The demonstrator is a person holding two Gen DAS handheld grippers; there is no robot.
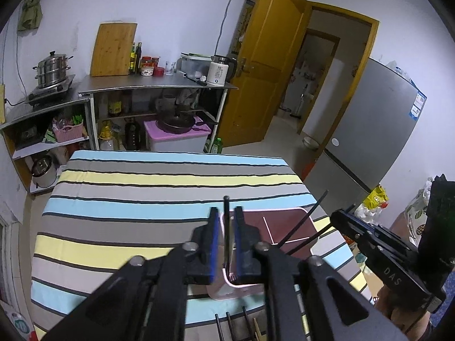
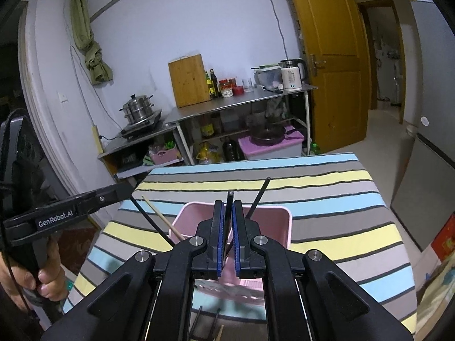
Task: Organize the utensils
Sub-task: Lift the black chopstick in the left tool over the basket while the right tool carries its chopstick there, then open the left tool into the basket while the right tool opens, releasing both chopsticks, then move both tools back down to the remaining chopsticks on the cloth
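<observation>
"DAS" was printed on the right gripper (image 1: 345,221) body, right of the pink bin (image 1: 284,227). "GenRobot.AI" stood on the left gripper (image 2: 125,190) arm, left of that bin. Fridge sticker was unreadable.

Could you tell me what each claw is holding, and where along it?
Each claw, left and right, grips a black chopstick mid-shaft, over the pink bin.

The bin (image 2: 280,221) stands on the table (image 2: 341,199), near its front edge. Chopsticks (image 2: 257,199) lean inside it, tips poking above the rim. Both grippers hang over the bin, the left (image 1: 226,241) beside the right (image 2: 227,236), each with a chopstick between its fingers. Behind the table a counter (image 1: 159,81) runs along the wall, the door (image 1: 267,65) to its right.
</observation>
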